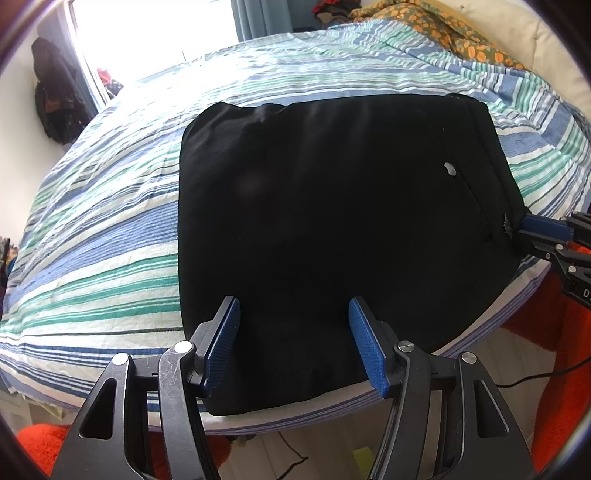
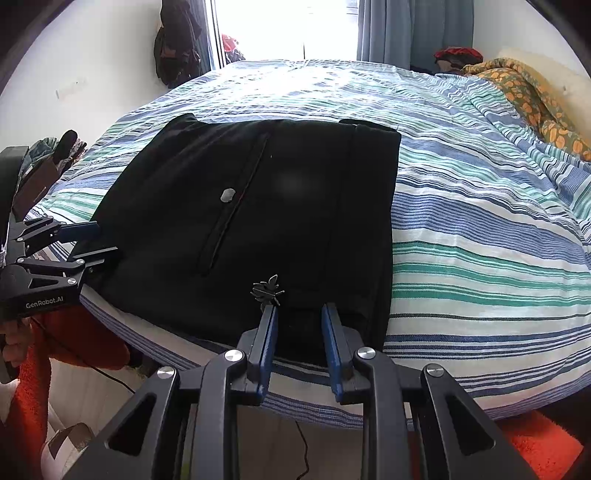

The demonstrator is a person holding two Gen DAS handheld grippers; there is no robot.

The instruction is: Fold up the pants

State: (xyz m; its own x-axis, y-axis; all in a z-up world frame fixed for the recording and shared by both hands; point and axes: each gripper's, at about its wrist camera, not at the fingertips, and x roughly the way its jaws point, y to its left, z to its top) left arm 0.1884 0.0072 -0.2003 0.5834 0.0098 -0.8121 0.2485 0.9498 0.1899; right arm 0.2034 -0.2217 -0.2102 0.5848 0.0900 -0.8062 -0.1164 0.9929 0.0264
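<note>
- Striped blue, green and white bedding [image 1: 110, 229] covers a bed that fills both views, with a bright window [image 2: 288, 26] at 12 o'clock.
- Black pants [image 1: 314, 206] lie folded into a flat, roughly square bundle on the bedding, at the bed's near edge.
- On the pants a small pale tag [image 2: 227, 194] sits beside a long dark seam, at about 10 o'clock from the bundle's middle in the right wrist view.
- Left tool [image 1: 293, 314] stands over the near edge of the pants at 6 o'clock, its blue pads wide apart with black cloth between them; whether the pads press on the cloth cannot be told.
- Right tool [image 2: 299, 314] has its pads set closer together, astride the near edge of the pants by the waistband side; a frayed bit of thread [image 2: 267, 290] sticks up at the tip of one pad. Whether it grips the cloth cannot be told.
- Orange patterned blanket [image 2: 532, 99] is bunched at 2 o'clock on the bed.
- Dark clothes [image 2: 177, 40] hang on the wall at 11 o'clock.
- Red rug [image 1: 40, 443] shows on the floor below the bed edge.
</note>
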